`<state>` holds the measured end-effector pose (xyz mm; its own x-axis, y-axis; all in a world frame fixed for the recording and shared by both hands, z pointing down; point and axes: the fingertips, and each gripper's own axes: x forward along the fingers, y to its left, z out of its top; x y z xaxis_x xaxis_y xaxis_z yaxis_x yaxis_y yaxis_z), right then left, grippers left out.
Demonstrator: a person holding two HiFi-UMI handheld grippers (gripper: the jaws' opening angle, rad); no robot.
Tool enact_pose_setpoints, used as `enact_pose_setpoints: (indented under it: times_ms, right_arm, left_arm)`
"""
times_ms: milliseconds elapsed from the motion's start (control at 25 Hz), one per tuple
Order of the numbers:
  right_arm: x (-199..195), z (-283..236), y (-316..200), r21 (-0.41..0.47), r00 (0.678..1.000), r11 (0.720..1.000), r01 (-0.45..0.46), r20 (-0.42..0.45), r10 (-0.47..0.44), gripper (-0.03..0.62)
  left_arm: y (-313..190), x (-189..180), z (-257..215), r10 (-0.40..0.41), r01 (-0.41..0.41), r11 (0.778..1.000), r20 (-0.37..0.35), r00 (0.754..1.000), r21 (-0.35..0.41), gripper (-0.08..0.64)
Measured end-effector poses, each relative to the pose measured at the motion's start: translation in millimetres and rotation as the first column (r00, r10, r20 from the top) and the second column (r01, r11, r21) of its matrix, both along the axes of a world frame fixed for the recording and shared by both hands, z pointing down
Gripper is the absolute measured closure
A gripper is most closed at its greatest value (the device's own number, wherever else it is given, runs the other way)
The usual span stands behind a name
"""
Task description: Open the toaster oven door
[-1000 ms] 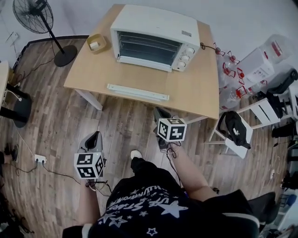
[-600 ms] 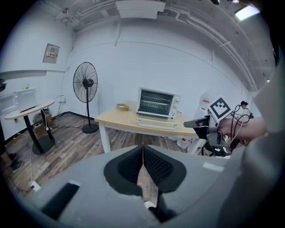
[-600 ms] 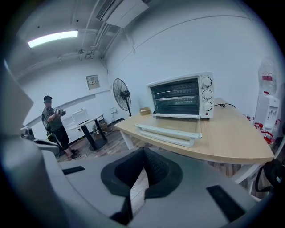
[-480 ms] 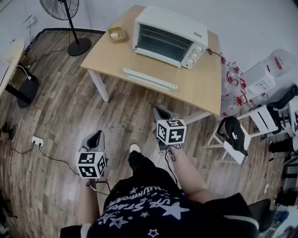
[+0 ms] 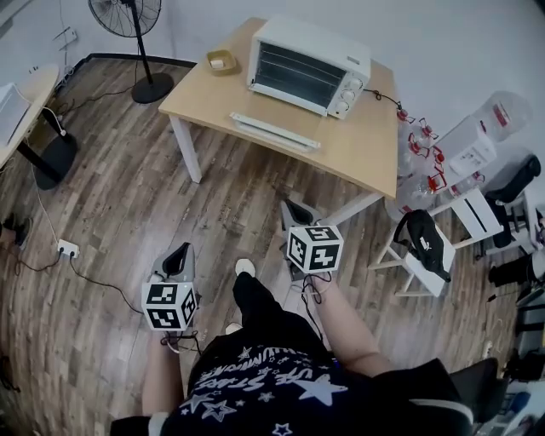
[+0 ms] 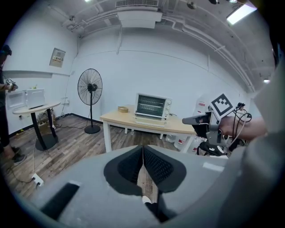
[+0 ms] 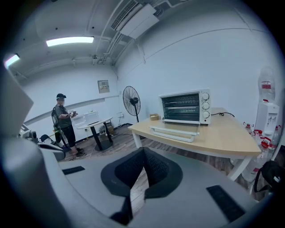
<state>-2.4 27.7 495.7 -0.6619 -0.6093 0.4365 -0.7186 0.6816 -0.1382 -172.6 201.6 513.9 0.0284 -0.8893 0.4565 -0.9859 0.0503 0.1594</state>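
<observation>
Now, left tool (image 5: pixel 181 250): was held clenched, empty.
Right tool (image 5: pixel 291 206): was held clenched, empty.
Toaster oven (image 5: pixel 308 65): was set on the bench (image 5: pixel 368 146), door shut, well apart from both tools.

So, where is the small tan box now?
In the head view, the small tan box sits at the far left corner of the table, just left of the toaster oven, near the standing fan.

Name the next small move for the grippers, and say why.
Probably none toward the toaster oven; just lower both grippers. Its door already seems folded down flat over the table, racks showing, and the left gripper and right gripper are shut, empty, well short of the table.
</observation>
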Motion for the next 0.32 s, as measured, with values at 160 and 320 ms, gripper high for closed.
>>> enact_pose_setpoints:
  times_ms: [160, 320]
  right_arm:
    - [7, -3, 35, 0.015, 1.0, 1.0, 0.022, -0.006, -0.022, 0.589]
    - [15, -7, 65, 0.026, 0.999, 0.999, 0.037, -0.006, -0.037, 0.59]
  left_arm:
    - [35, 11, 4, -0.008, 0.008, 1.0, -0.003, 1.0, -0.004, 0.538]
    - [65, 20, 6, -0.013, 0.013, 1.0, -0.006, 1.0, -0.012, 0.538]
